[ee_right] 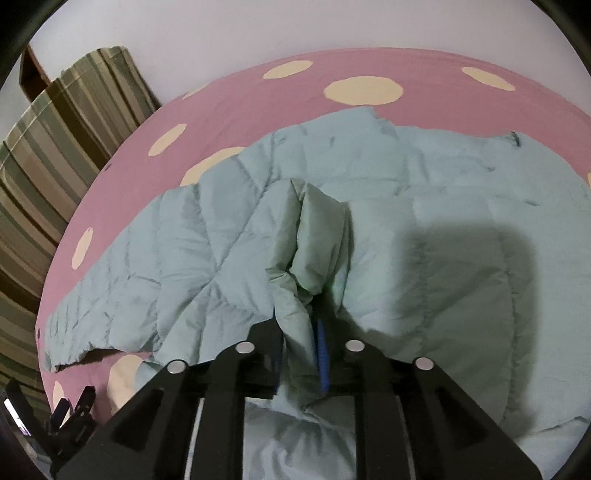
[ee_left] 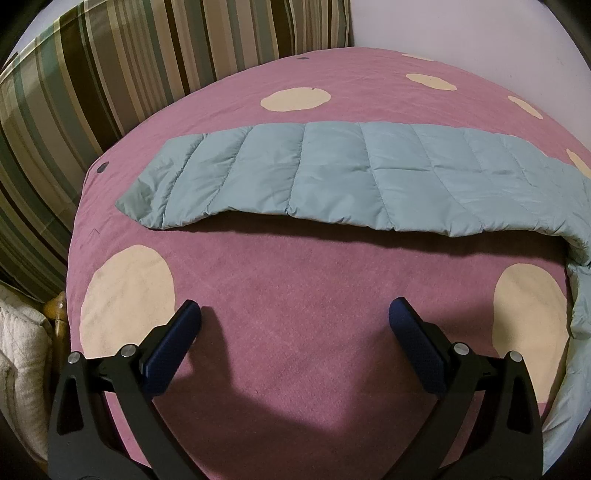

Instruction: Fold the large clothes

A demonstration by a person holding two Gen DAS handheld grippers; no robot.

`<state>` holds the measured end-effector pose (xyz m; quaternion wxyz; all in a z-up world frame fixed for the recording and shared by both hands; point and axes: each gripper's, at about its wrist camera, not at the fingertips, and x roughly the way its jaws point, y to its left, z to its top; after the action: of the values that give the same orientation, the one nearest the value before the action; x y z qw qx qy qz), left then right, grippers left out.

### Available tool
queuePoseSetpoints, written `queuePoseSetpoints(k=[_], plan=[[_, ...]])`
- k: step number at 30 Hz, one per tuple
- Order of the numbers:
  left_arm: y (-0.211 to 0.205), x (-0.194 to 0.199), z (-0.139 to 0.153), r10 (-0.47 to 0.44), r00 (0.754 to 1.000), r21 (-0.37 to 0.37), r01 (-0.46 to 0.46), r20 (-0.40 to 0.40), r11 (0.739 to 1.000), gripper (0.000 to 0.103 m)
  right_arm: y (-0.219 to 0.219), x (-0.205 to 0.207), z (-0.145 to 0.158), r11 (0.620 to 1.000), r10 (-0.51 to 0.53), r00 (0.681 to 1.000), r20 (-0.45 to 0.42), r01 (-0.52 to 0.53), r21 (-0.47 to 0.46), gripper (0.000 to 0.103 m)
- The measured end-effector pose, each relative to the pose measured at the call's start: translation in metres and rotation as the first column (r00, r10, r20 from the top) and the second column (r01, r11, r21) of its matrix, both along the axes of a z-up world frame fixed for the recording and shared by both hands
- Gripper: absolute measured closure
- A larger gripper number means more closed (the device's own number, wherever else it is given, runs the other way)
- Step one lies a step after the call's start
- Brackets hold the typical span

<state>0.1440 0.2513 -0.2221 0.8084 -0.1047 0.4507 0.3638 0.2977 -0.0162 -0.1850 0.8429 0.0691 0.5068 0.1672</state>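
- Pale teal quilted jacket [ee_right: 406, 206] lies spread on a pink bedspread [ee_left: 295, 295] patterned with cream dots.
- Left wrist view: one sleeve [ee_left: 314, 173] of the jacket is stretched flat across the bedspread, running left to right, with its cuff end toward the left.
- Left gripper [ee_left: 295, 317] is released, with its two blue-padded fingers [ee_left: 173, 343] spread wide and nothing between them. It sits over bare pink cloth, short of the sleeve and apart from it.
- Right gripper [ee_right: 299, 354] is clenched on a bunched fold of the jacket; the cloth rises in a pleated ridge from between the fingers. Fingertips are mostly buried in fabric; only a blue pad edge [ee_right: 323, 358] shows.
- Right wrist view: the body of the jacket covers the middle and right of the bedspread; a quilted part trails toward the near left edge of the bed.
- Shadow of the right gripper falls on the jacket to the right of the pinched fold.
- Striped cushion [ee_left: 92, 92] in green, brown and cream stands against the far left side of the bed, beside a plain pale wall [ee_right: 258, 33].
- White textured fabric [ee_left: 18, 350] shows at the lower left of the left wrist view, off the bedspread.
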Motion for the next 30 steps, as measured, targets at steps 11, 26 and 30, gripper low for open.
queuePoseSetpoints(k=[11, 26, 30], plan=[[0.002, -0.001, 0.000, 0.001, 1.000, -0.002, -0.001, 0.003, 1.000, 0.002, -0.027, -0.037, 0.046, 0.985, 0.067, 0.993, 0.095, -0.081, 0.150, 0.047], [0.001, -0.001, 0.000, 0.002, 1.000, 0.006, -0.002, -0.001, 1.000, 0.002, -0.293, -0.062, 0.043, 0.905, -0.426, 0.898, 0.109, 0.425, 0.032, 0.089], [0.000, -0.001, -0.001, 0.002, 1.000, 0.017, -0.002, -0.008, 1.000, 0.002, -0.300, -0.052, 0.004, 0.913, -0.407, 0.913, 0.020, 0.407, 0.021, 0.090]])
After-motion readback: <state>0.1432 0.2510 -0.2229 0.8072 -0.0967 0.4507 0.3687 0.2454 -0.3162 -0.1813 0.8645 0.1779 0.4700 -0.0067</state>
